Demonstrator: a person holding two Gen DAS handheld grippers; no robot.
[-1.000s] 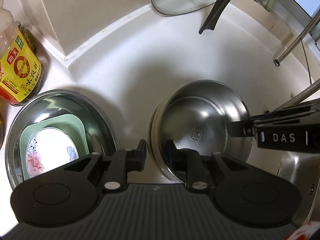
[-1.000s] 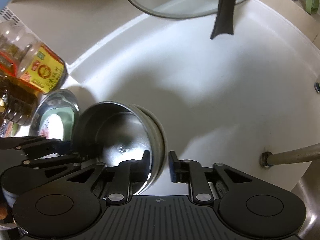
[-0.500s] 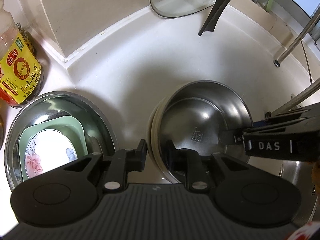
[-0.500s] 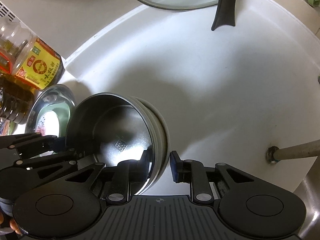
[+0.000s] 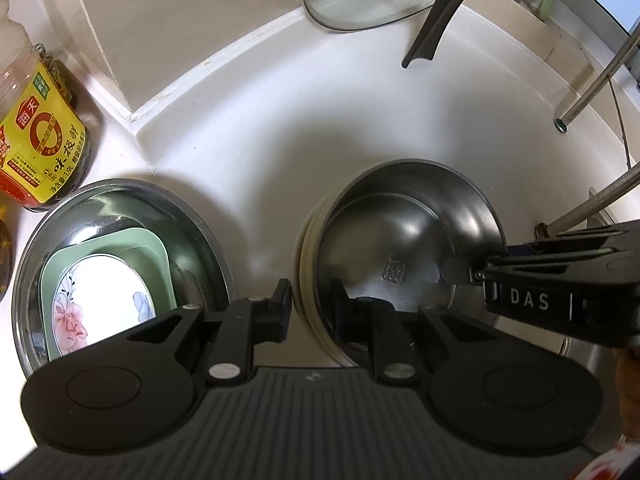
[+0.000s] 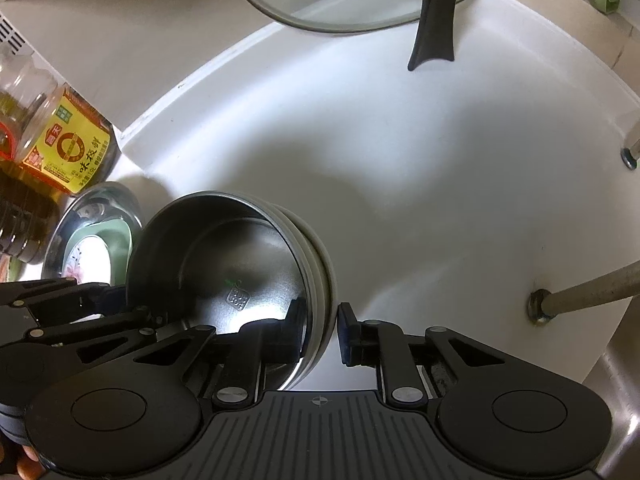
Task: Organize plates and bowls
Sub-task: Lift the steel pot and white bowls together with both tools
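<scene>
L gripper [image 5: 311,309] & R gripper [image 6: 321,333] each straddle bowl stack [image 5: 400,256] rim, grip unclear.

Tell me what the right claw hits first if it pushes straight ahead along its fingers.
The right claw already straddles the rim of the stacked bowls, so pushing on would likely drive the bowl wall deeper between the fingers. Past the stack lies bare white counter. Depth is unclear.
</scene>
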